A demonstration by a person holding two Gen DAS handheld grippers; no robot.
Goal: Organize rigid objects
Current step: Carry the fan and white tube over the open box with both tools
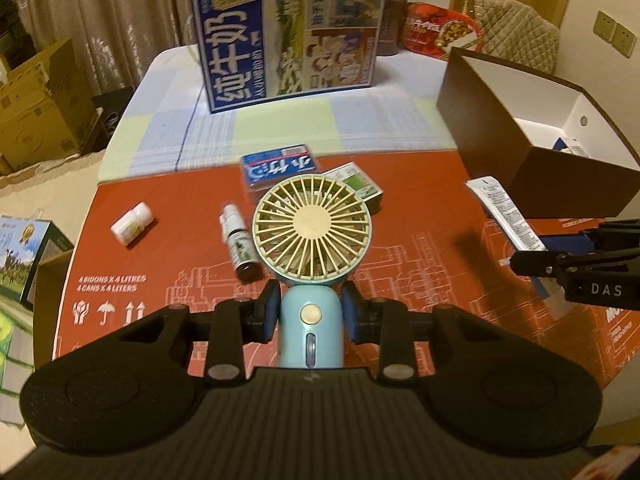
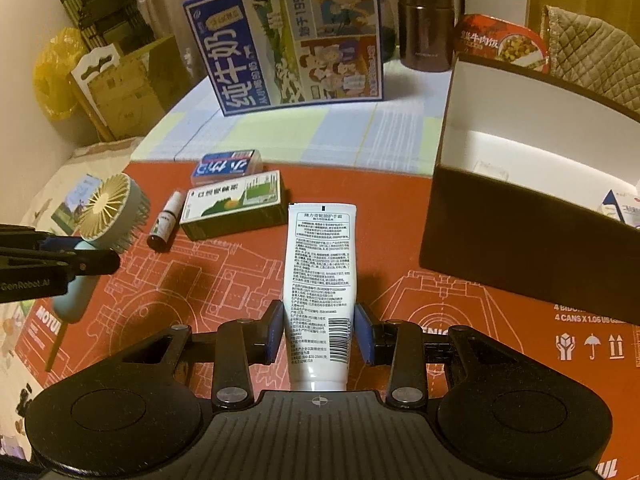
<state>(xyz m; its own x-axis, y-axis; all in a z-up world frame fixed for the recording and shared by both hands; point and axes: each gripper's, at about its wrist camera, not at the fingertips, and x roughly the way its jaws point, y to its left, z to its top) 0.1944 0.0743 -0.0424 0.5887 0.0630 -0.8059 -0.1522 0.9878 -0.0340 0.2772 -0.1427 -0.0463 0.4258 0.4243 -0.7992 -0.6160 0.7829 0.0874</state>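
While both tools are raised over the red cardboard sheet (image 1: 168, 248) on the table (image 1: 280, 128), each has sth clamped. Left tool (image 1: 310, 312) is clenched on the pale blue handle of a mini fan (image 1: 312, 236), blue pads (image 1: 269, 312) pressing either side just below the cream grille; fan held off the sheet, head pointing away. Right tool (image 2: 318, 330) is clenched on a white tube (image 2: 320, 272), near its cap end, back label w/ dense small Chinese print and a barcode facing up; crimped end points away.

Sheet print, white on red: "4 BIDONS X 4 LITRES / 4 CANS X 4 LITERS", handling symbols (hands, umbrella, arrows), machine line drawings, part of "MOTUL" at one edge. Right tool's side arm reads "DAS" in the left view; left tool's reads "GenRobot.AI" in the right view.

Lying on the sheet beyond the tools: small white bottle (image 1: 132, 224) off to the left, a spray bottle (image 2: 166, 224) w/ dark base, a green-and-white box (image 2: 236, 212) w/ Chinese text just beside it, then a blue pack (image 2: 228, 166) w/ white characters at the sheet's far edge. Right side: open brown box (image 2: 520, 248), white inside, w/ a few packs in its corner.

Farther back on the checked cloth: big blue milk carton (image 2: 296, 40) standing on end, "纯牛奶" and "1956" readable sideways. Behind it a brown flask (image 2: 426, 24) and a red food tub (image 2: 500, 40), label partly legible.
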